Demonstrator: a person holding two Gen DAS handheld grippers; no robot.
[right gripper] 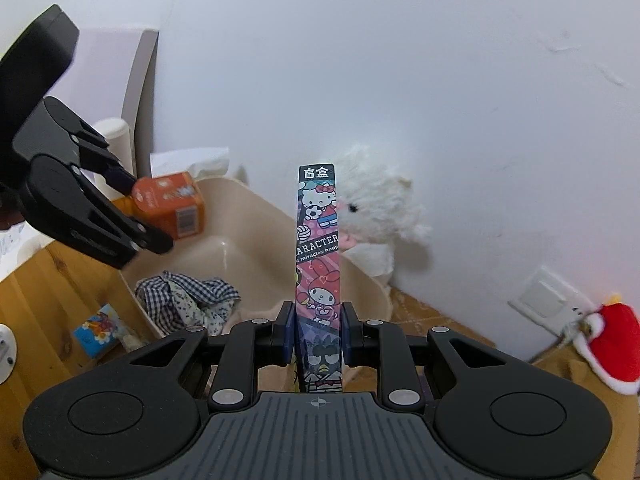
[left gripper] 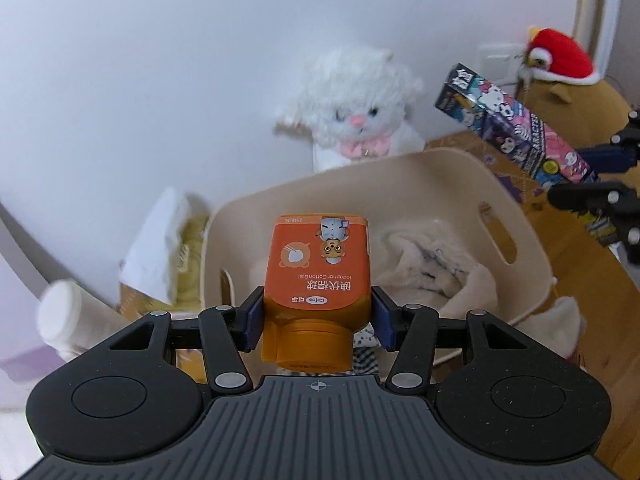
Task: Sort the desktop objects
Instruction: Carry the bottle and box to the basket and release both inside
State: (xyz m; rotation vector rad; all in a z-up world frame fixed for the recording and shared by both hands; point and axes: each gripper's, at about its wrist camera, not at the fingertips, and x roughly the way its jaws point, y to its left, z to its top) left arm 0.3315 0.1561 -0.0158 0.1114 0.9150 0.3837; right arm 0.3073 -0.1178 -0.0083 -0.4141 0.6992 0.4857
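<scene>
The left gripper (left gripper: 318, 322) has its fingers clamped on an orange cotton-ball bottle (left gripper: 318, 276) above the beige plastic bin (left gripper: 440, 168), which already holds crumpled cloths (left gripper: 436, 268). The right gripper (right gripper: 318, 330) clamps a tall cartoon-printed box (right gripper: 319, 264), not yet binned. Only the right view shows a small blue packet (right gripper: 98, 330) left on the wooden surface (right gripper: 52, 280).

The left hand-held gripper (left gripper: 318, 322) is matt black plastic with dull metal rivets and ribbed grey housing; it clamps an orange bottle (left gripper: 318, 272) of glossy plastic under a smooth printed label. The right hand-held gripper (right gripper: 318, 332), of the same finish, clamps a long box (right gripper: 319, 264) of glossy printed card. The bin (left gripper: 440, 176) is smooth cream plastic (faintly satin), holding fleecy cloth (left gripper: 436, 264) and checked woven cloth (right gripper: 188, 296). The cat toy (left gripper: 356, 116) is shaggy white plush. The worktop (right gripper: 36, 300) is grained wood. The wall (right gripper: 440, 80) is matt paint, slightly rough.
</scene>
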